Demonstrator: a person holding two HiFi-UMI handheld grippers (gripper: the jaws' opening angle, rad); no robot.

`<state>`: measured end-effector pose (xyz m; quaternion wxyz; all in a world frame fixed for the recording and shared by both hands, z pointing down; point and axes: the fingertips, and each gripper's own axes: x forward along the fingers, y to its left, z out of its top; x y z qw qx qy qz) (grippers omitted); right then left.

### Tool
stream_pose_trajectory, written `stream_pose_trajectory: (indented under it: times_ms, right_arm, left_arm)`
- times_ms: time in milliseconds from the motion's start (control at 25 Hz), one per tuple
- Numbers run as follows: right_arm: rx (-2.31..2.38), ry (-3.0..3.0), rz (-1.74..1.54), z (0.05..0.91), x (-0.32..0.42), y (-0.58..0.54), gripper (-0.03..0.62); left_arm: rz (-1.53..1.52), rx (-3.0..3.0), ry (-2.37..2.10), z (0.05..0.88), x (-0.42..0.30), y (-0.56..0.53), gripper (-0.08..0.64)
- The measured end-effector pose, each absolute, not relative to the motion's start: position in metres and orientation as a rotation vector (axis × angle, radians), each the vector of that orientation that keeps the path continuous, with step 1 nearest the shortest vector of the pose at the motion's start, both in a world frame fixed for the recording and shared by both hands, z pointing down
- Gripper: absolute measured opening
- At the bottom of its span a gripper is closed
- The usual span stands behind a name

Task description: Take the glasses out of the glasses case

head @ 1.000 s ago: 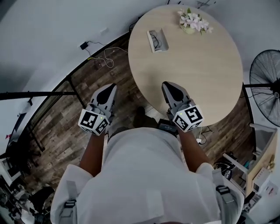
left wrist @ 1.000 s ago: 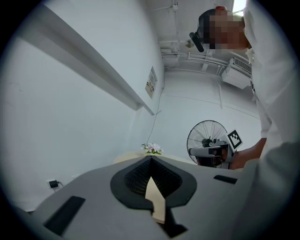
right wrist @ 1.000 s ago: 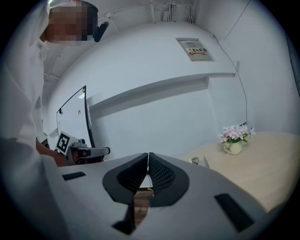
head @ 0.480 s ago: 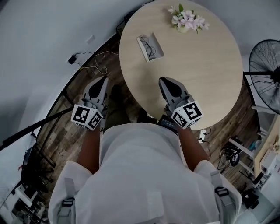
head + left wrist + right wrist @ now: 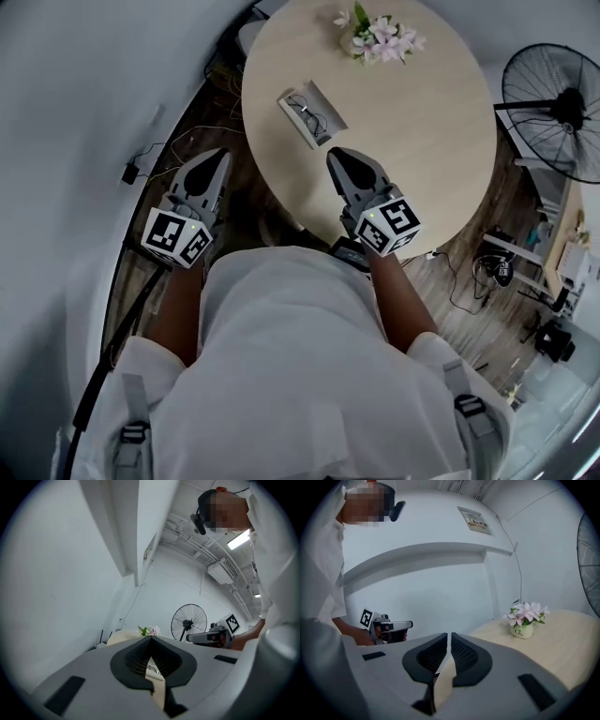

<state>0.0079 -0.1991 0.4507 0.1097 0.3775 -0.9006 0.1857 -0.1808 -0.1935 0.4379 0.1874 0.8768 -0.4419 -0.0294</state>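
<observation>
Two grippers, left (image 5: pixel 218 156) and right (image 5: pixel 337 154), mid-frame, jaws closed, empty. Glasses (image 5: pixel 308 109) lie in open case (image 5: pixel 292 118) on table (image 5: pixel 422 141), upper centre.

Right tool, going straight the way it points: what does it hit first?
Probably the open glasses case on the table; the right tool aims at it. Its height is unclear, so it may pass above.

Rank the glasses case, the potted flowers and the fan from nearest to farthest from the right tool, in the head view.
1. glasses case, on the table, just ahead of the right tool.
2. potted flowers, at the table's far edge.
3. fan, beyond the table, right side.
</observation>
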Motion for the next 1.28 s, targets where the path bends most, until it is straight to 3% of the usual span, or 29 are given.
stream_pose_trajectory:
  times_ms: [240,880,1280]
  right_arm:
    - [1.07,-2.482,0.554,0.48,-0.009,-0.224,0.097]
    - [0.771,-1.979,0.494,0.627,-0.009,-0.308,0.097]
    - [0.696,-1.81,0.479,0.67,-0.001,-0.31,0.084]
  left_arm:
    - [-0.067,2.476,-1.061,0.468,-0.177,-0.219,0.009]
    - [0.037,2.342,-1.003,0.55,-0.151,-0.253,0.009]
    - [0.043,2.273,-1.029,0.583,-0.157,-0.253,0.009]
